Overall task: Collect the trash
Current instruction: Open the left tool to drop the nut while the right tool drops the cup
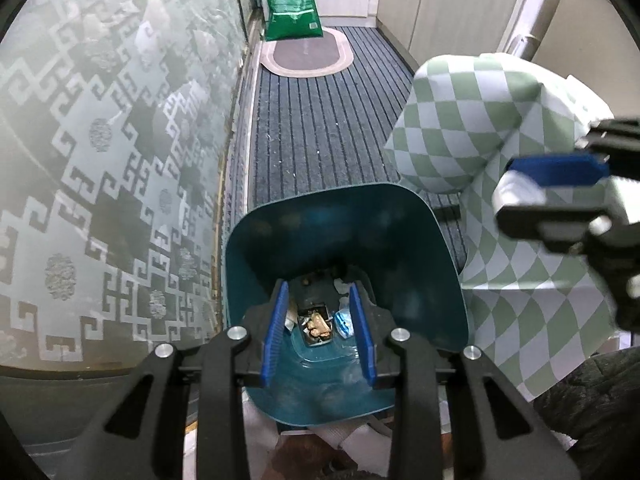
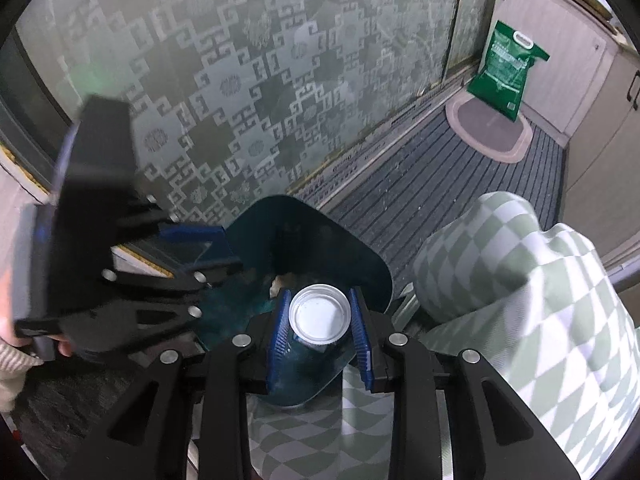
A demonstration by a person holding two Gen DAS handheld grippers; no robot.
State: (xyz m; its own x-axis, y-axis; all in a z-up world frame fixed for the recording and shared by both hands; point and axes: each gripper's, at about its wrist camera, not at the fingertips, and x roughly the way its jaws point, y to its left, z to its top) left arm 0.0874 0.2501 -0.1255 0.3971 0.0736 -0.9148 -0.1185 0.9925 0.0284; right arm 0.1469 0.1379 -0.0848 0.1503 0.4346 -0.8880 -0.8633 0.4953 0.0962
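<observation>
My left gripper (image 1: 319, 334) hangs over the mouth of the teal plastic waste bin (image 1: 448, 280), pointing steeply down, its blue pads parted with nothing between them. Scraps of trash (image 1: 318, 326) lie on the bin's bottom directly below. My right gripper (image 2: 320, 334) is clamped on a white round-bottomed paper cup (image 2: 319, 314), pads pressing on either side, and the cup sits just above the bin's near rim.

The bin stands on a dark blue striped carpet (image 1: 320, 120), close against a frosted patterned glass panel (image 1: 100, 140) on one side. On the other side a green-and-white checkered cloth (image 1: 460, 128) bulges to the bin's edge and drapes below my right gripper. The carpet strip beyond the bin runs open to an oval grey mat (image 1: 306, 56), where a green printed bag (image 1: 293, 4) stands.
</observation>
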